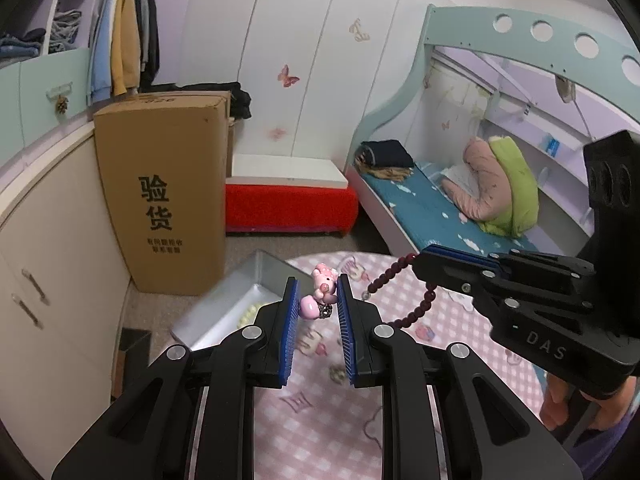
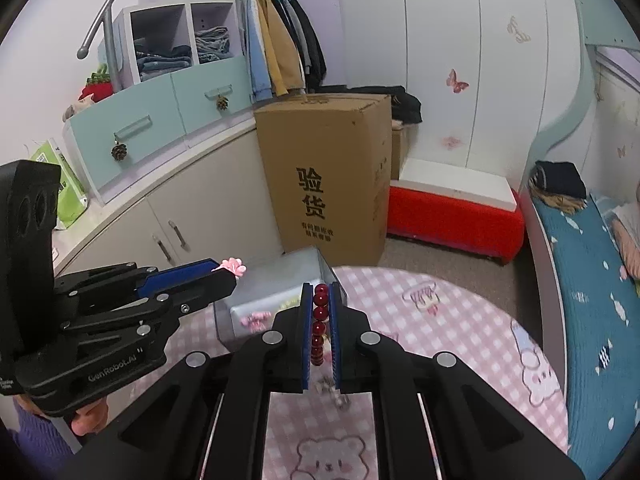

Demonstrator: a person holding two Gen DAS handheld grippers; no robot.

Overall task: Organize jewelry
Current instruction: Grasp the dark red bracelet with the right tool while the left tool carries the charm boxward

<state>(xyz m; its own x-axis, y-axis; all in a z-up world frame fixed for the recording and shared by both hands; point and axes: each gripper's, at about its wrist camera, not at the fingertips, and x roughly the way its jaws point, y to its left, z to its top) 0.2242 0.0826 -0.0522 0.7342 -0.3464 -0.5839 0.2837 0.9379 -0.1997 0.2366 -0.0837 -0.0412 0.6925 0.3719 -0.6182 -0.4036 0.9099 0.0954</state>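
Observation:
My left gripper (image 1: 318, 294) is shut on a pink charm trinket (image 1: 320, 296), a small pink figure with a pink bead and a dark sparkly bead, held above the pink checked table. In the right wrist view the left gripper (image 2: 224, 274) shows the pink charm (image 2: 231, 266) at its tip. My right gripper (image 2: 322, 300) is shut on a dark red bead bracelet (image 2: 319, 324). In the left wrist view the bracelet (image 1: 404, 292) hangs in a loop from the right gripper (image 1: 420, 258). A grey open box (image 1: 236, 304) stands at the table's far edge, with small pale and pink pieces inside (image 2: 256, 320).
A round table with a pink checked cloth (image 2: 440, 320) lies under both grippers. A tall cardboard carton (image 2: 332, 176) stands behind the box. A red bench (image 2: 452, 216), a bunk bed (image 1: 460, 216) and cabinets (image 2: 168, 216) surround the table.

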